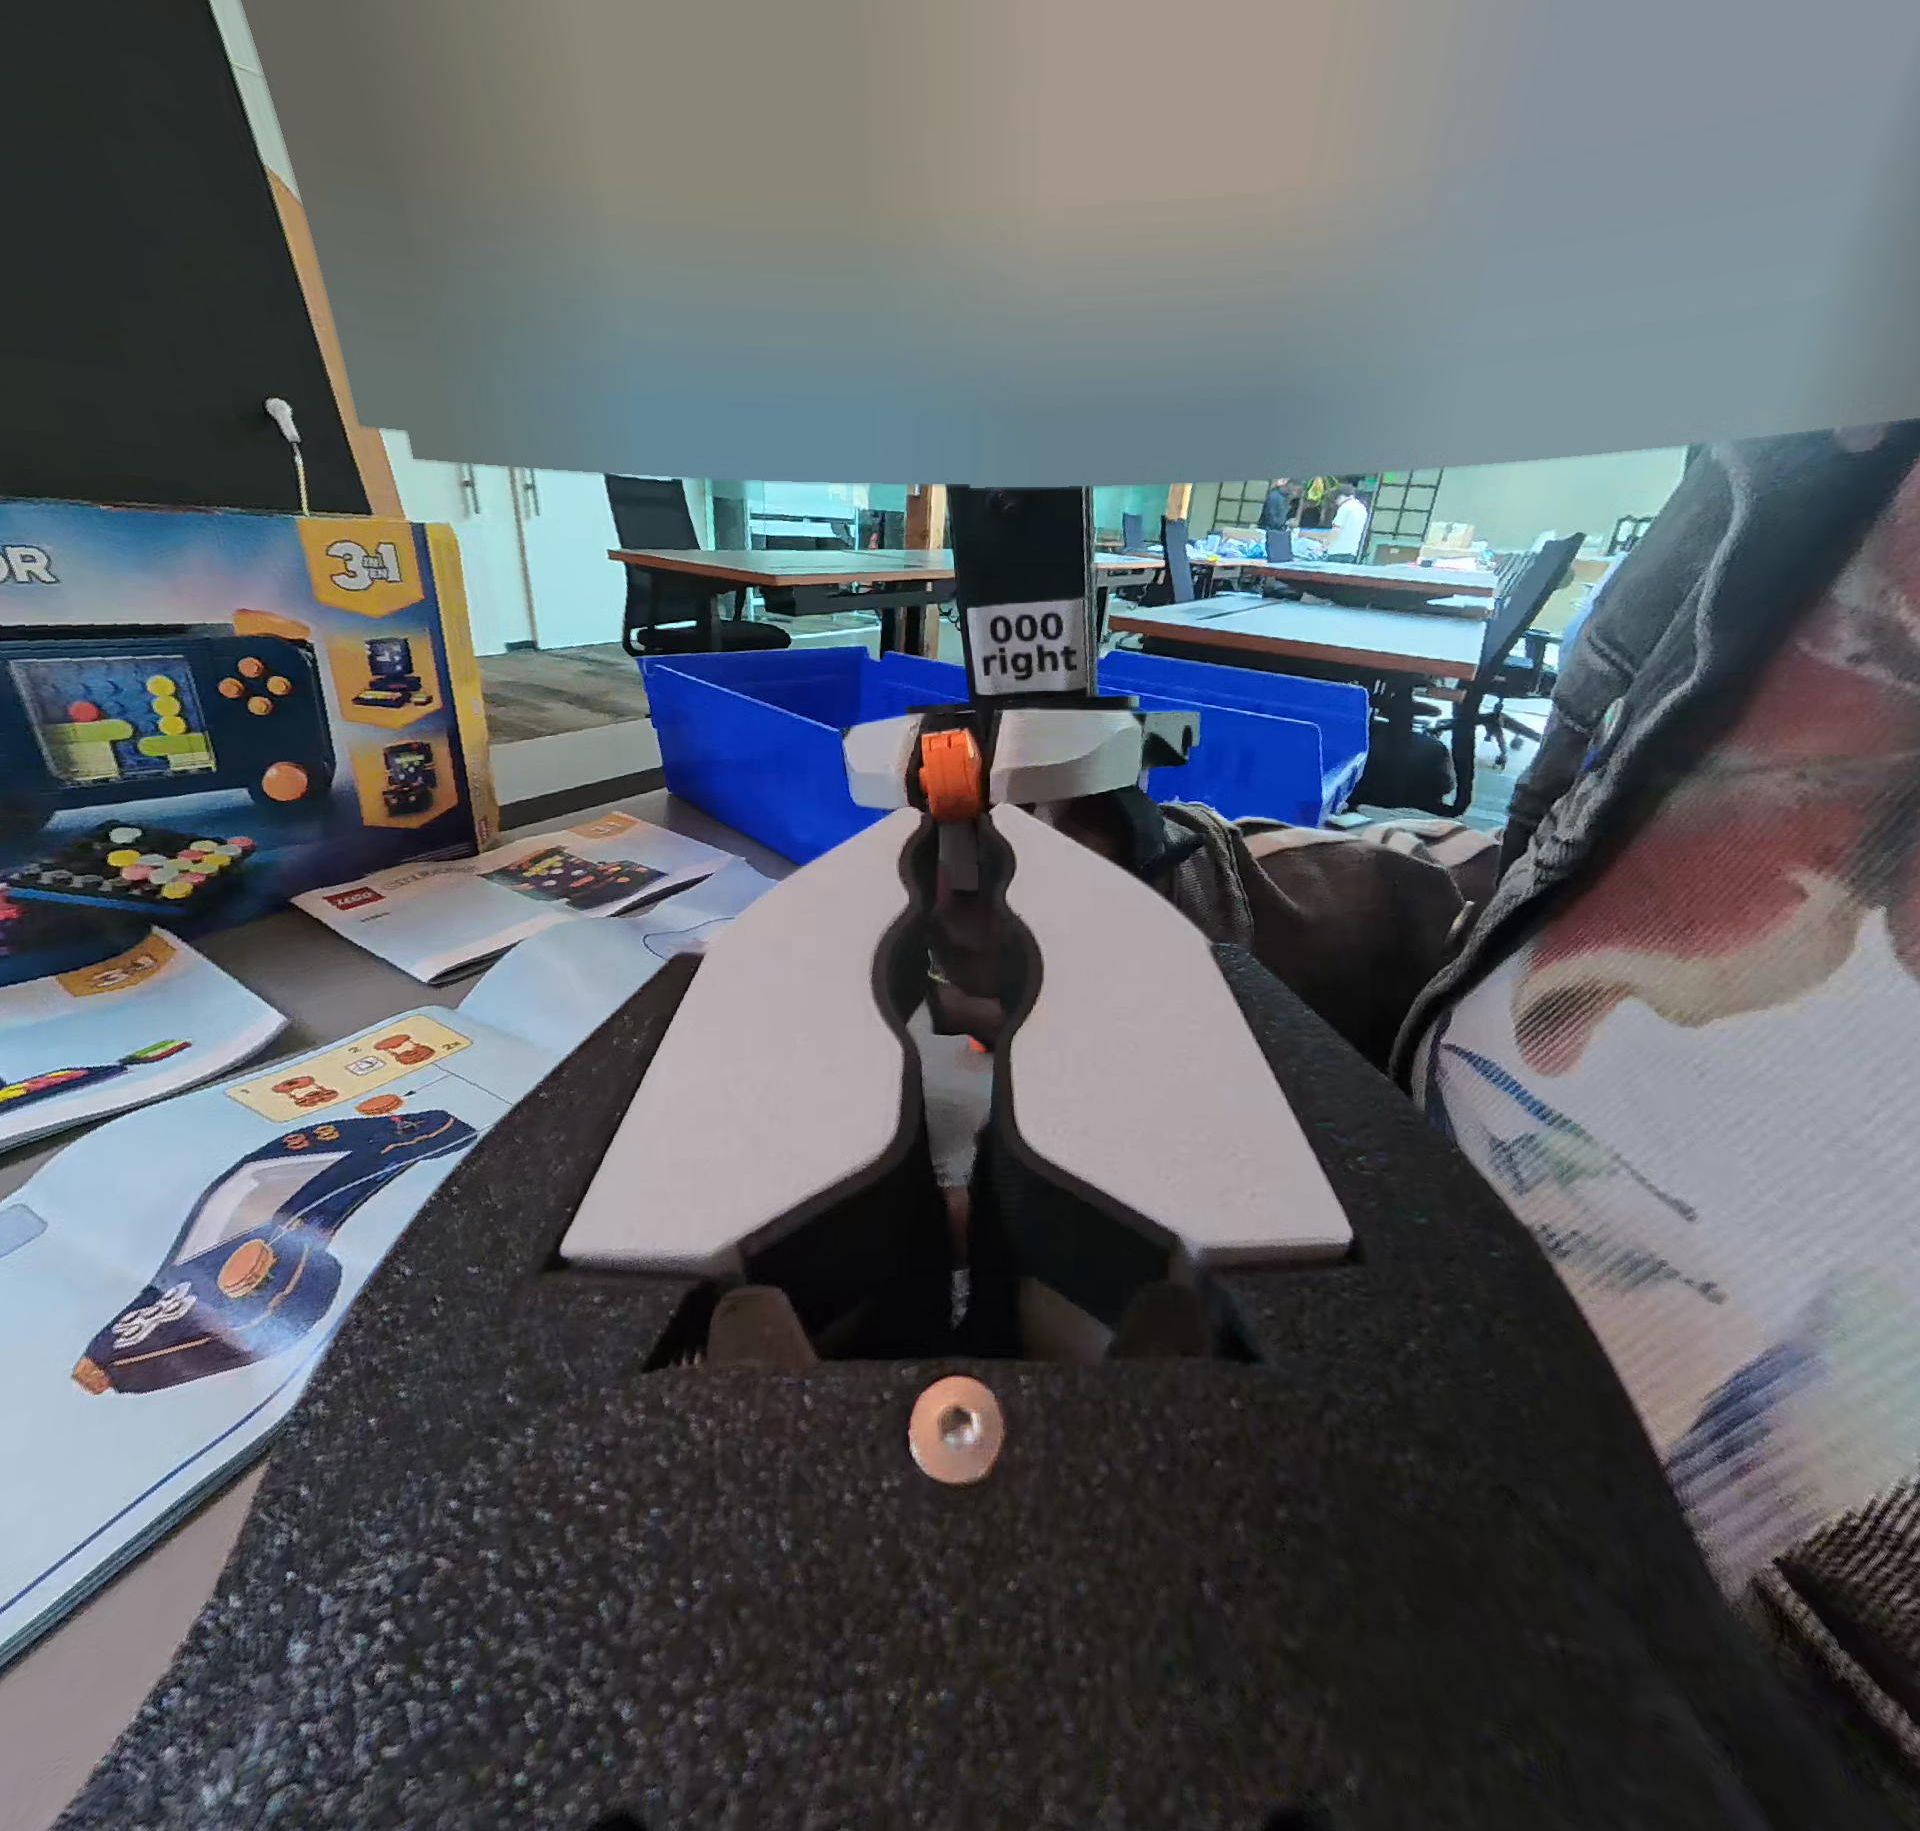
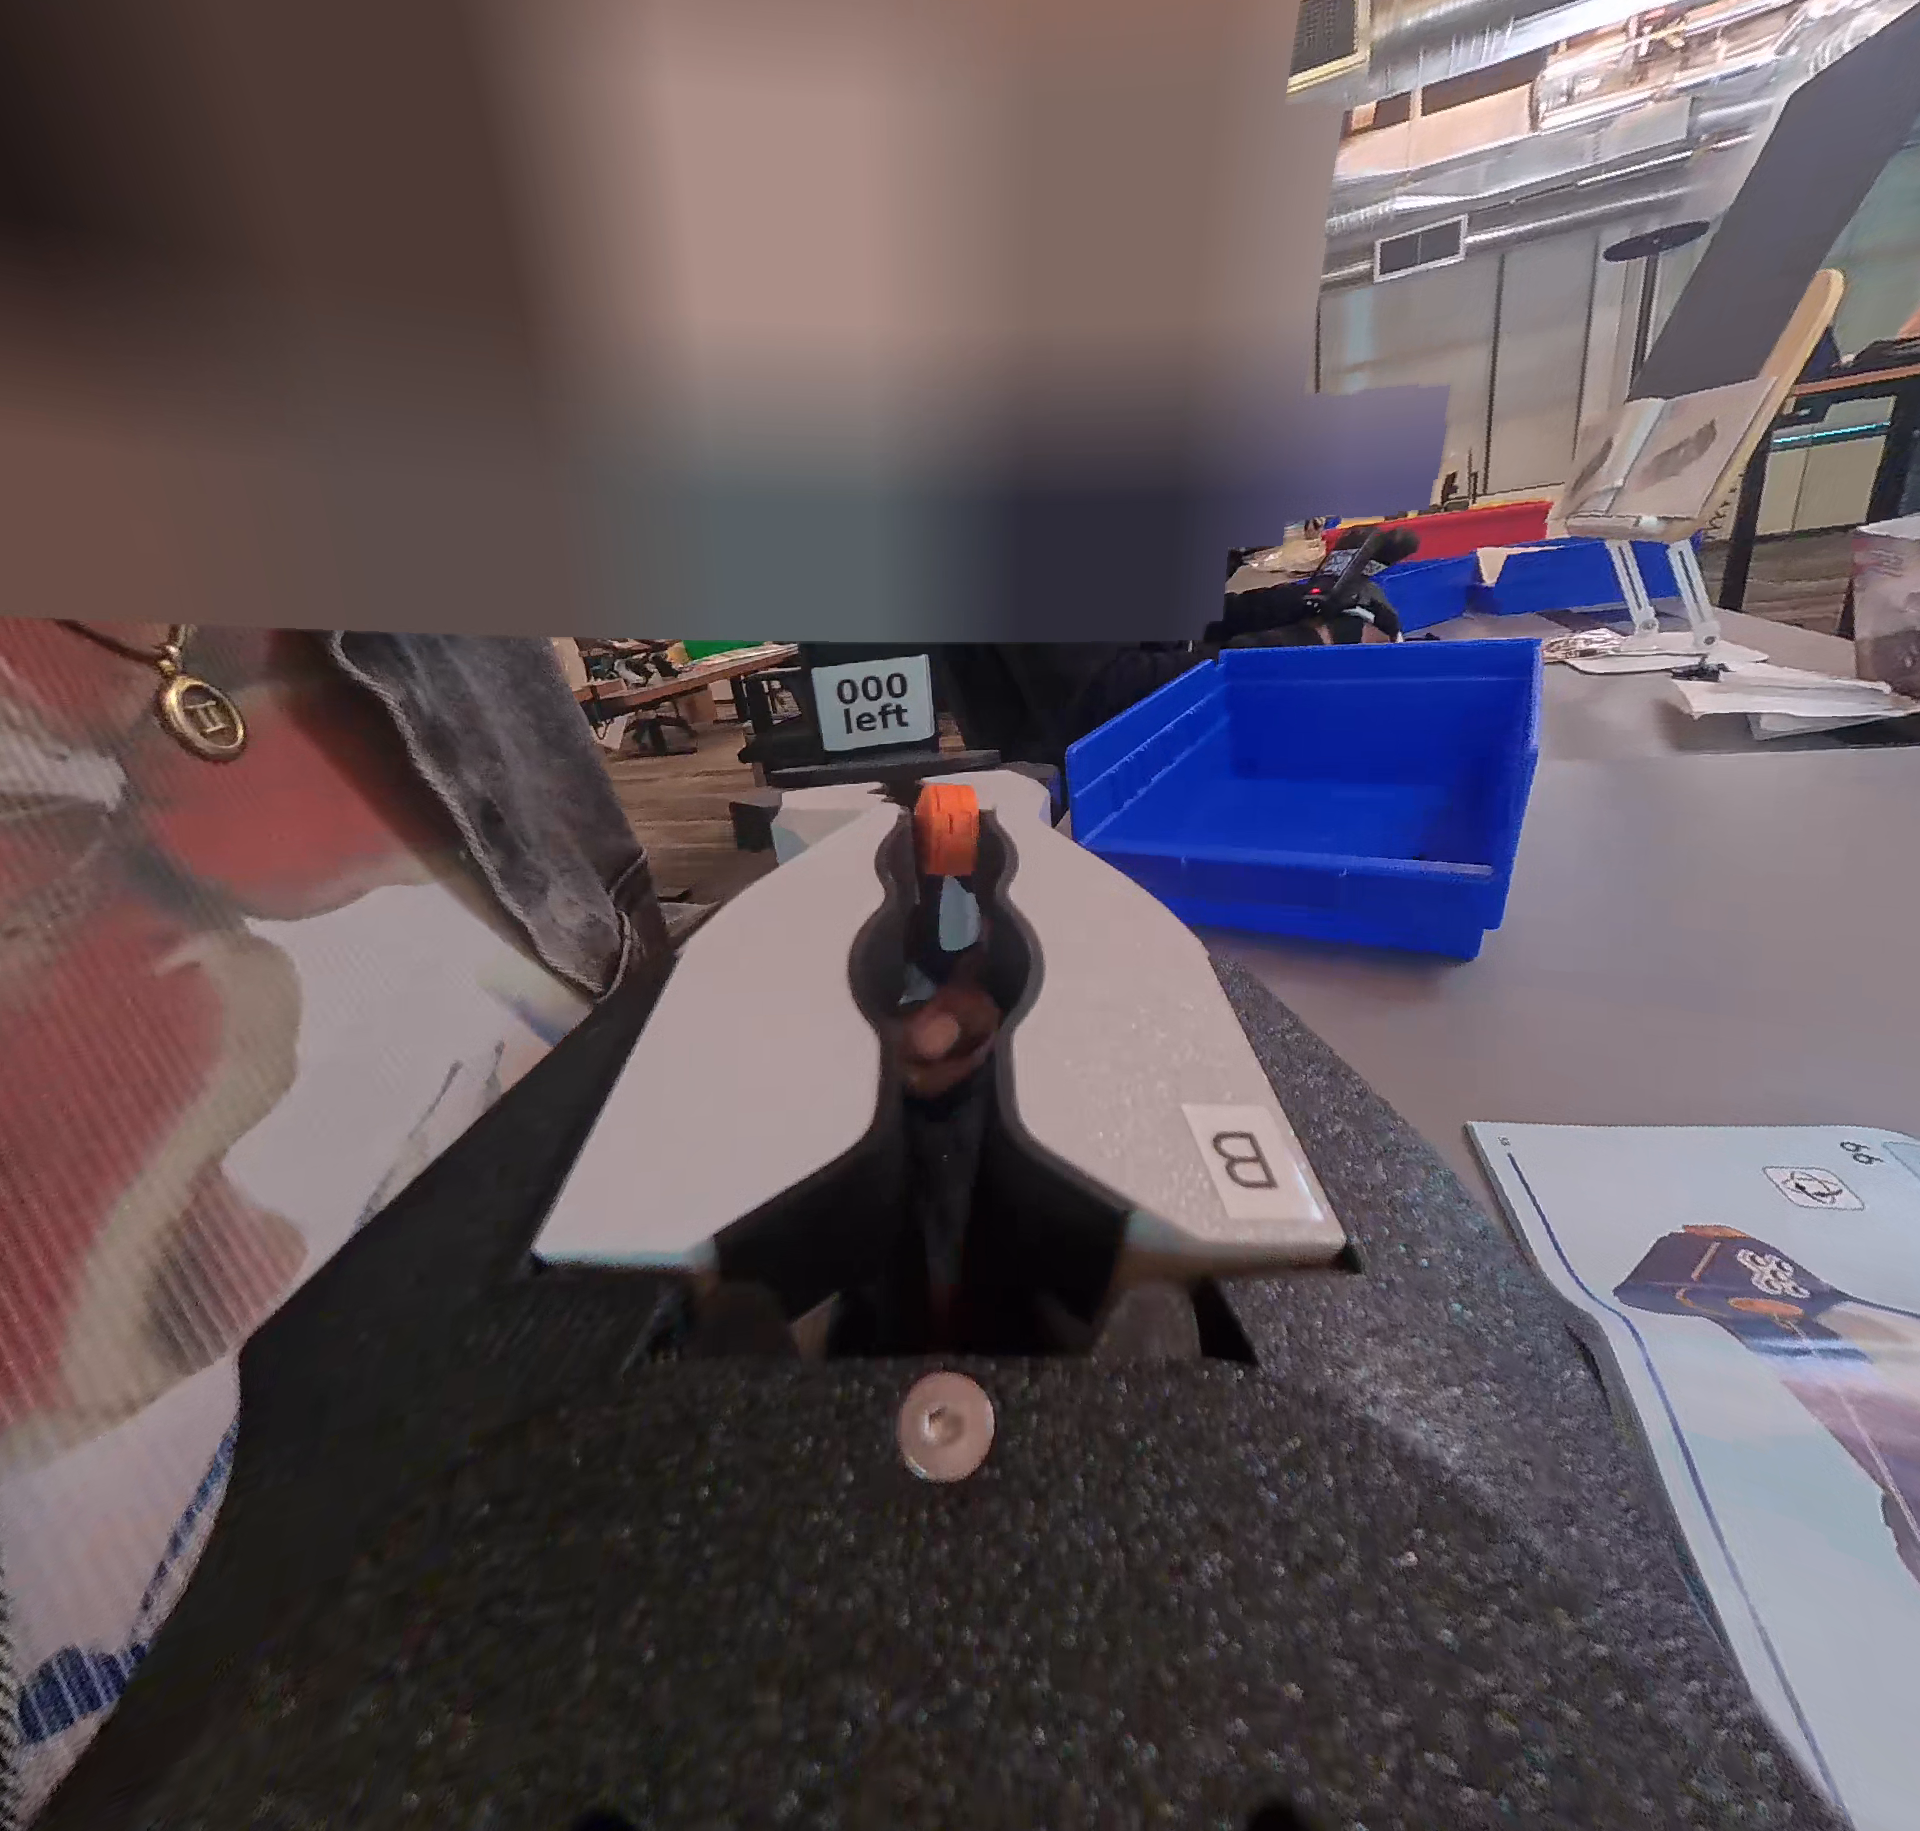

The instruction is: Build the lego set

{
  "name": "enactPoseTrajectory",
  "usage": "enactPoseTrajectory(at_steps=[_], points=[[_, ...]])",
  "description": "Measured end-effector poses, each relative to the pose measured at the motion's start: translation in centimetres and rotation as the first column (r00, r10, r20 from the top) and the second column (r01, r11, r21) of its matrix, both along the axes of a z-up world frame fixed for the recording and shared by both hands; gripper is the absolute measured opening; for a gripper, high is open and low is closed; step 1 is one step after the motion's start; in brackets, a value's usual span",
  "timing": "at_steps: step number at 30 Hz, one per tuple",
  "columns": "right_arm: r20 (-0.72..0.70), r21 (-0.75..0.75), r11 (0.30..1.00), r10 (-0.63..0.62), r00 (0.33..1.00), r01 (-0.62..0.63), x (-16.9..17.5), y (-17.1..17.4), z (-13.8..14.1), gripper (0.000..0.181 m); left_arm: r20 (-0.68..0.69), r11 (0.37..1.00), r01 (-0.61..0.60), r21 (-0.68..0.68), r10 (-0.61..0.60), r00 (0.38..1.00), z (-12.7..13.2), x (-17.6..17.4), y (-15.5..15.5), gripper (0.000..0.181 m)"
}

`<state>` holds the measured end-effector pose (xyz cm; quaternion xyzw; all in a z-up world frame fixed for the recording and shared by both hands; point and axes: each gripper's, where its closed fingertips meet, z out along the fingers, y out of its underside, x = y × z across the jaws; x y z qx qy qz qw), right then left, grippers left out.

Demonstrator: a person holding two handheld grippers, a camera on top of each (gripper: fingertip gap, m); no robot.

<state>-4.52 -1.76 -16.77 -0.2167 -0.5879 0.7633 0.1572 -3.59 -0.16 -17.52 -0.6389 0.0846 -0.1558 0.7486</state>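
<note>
Nearest the left wrist camera, the left gripper (image 1: 951, 825) is seen with its grey fingers (image 1: 790, 1033) drawn almost together, and a small orange lego piece (image 1: 948, 768) is pinched at their tips. The same piece (image 2: 943, 827) is seen from the opposite side in the right wrist view, where the right gripper (image 2: 943, 846) is likewise pressed in around it. The two tools are met tip to tip above the table, each clamped on the piece from its own side; how much of the hold is carried by each cannot be told.

The piece is judged to be light, hard and smooth — stiff plastic that will not deform but can slip or twist out of a narrow pinch. It is best taken across its flat sides, squarely, with pressure applied along the stud axis when it is seated. A dark sliver is glimpsed just below the orange, though whether it is a second part is not clear.

Lower left, an open instruction booklet (image 1: 208, 1251) is laid on the grey table (image 2: 1714, 898), with the set's box (image 1: 229, 701) standing behind it. Farther off, an empty blue bin (image 2: 1309, 805) is set on the table — and beyond it, office desks and chairs are made out.
</note>
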Motion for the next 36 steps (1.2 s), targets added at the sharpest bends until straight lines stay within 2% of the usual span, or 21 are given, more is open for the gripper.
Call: enactPoseTrajectory(at_steps=[3, 5, 7, 9, 12, 16, 19, 20, 21, 22, 24, 25, 27, 29, 31, 36], points=[[-0.012, 0.049, 0.998, -0.025, 1.0, 0.026, 0.0, -0.2, -0.2, 0.01, 0.0, 1.0, 0.025, 0.0, -0.025, 1.0, -0.2, 0.1, -0.2, 0.006], [-0.031, 0.15, 0.986, -0.071, 0.997, 0.075, -0.3, -0.3, -0.8, 0.01, 0.006, 0.998, 0.05, -0.029, -0.05, 0.999, -0.7, -0.1, -0.3, 0.007], [-0.076, 0.327, 0.93, -0.15, 0.986, 0.167, -0.8, -0.1, -1.7, 0.011, 0.005, 0.997, 0.064, -0.033, -0.064, 0.998, -1.1, -0.6, -0.7, 0.03], [-0.118, 0.406, 0.889, -0.178, 0.977, 0.211, -0.9, -0.2, -1.7, 0.01, 0.05, 0.998, 0.066, 0.015, -0.067, 0.997, -0.5, -1.1, -1.3, 0.03], [-0.132, 0.475, 0.848, -0.197, 0.972, 0.236, -1.1, -0.4, -2.3, 0.01, 0.072, 0.996, 0.088, 0.017, -0.089, 0.993, -0.3, -1.2, -1.3, 0.02], [-0.102, 0.476, 0.849, -0.205, 0.973, 0.229, -1.4, -0.8, -3.3, 0.01, -0.011, 0.998, 0.056, -0.03, -0.057, 0.998, -1.0, -1.1, -0.8, 0.004], [-0.058, 0.469, 0.859, -0.201, 0.978, 0.204, -1.5, -1.1, -4.0, 0.01, -0.055, 0.996, 0.038, -0.075, -0.042, 0.998, -1.7, -1.3, -0.9, 0.005], [-0.041, 0.463, 0.865, -0.198, 0.979, 0.194, -1.6, -1.1, -4.1, 0.011, -0.061, 0.996, 0.021, -0.084, -0.026, 0.998, -1.9, -1.7, -1.0, 0.015], [-0.001, 0.449, 0.876, -0.194, 0.981, 0.173, -1.7, -1.2, -4.4, 0.011, -0.074, 0.997, 0.01, -0.083, -0.016, 0.997, -1.9, -2.0, -1.3, 0.029], [0.065, 0.407, 0.901, -0.192, 0.979, 0.149, -2.0, -1.1, -4.5, 0.011, -0.107, 0.998, 0.007, -0.069, -0.014, 0.994, -1.9, -2.2, -1.7, 0.035], [0.249, 0.189, 0.98, -0.108, 0.962, 0.061, -2.4, -1.3, -4.1, 0.011, -0.27, 0.998, -0.062, -0.014, 0.056, 0.961, -1.9, -2.8, -2.8, 0.043], [0.322, 0.063, 0.997, -0.07, 0.944, 0.052, -2.7, -1.2, -3.7, 0.011, -0.378, 0.989, -0.143, 0.036, 0.145, 0.914, -1.8, -3.5, -3.1, 0.044], [0.473, -0.111, 0.994, 0.035, 0.881, 0.02, -3.1, -1.4, -4.0, 0.011, -0.574, 0.962, -0.237, 0.135, 0.271, 0.772, -1.6, -3.7, -3.4, 0.038], [0.558, -0.207, 0.978, 0.09, 0.825, 0.033, -3.5, -1.5, -4.4, 0.011, -0.669, 0.953, -0.28, 0.12, 0.286, 0.686, -2.1, -3.6, -2.8, 0.035], [0.601, -0.247, 0.968, 0.114, 0.791, 0.048, -3.7, -1.7, -4.8, 0.011, -0.699, 0.957, -0.283, 0.069, 0.249, 0.671, -2.9, -3.6, -2.0, 0.033], [0.631, -0.254, 0.964, 0.101, 0.769, 0.082, -3.7, -1.4, -5.2, 0.011, -0.737, 0.962, -0.272, -0.033, 0.16, 0.656, -4.3, -3.9, -1.4, 0.022]])
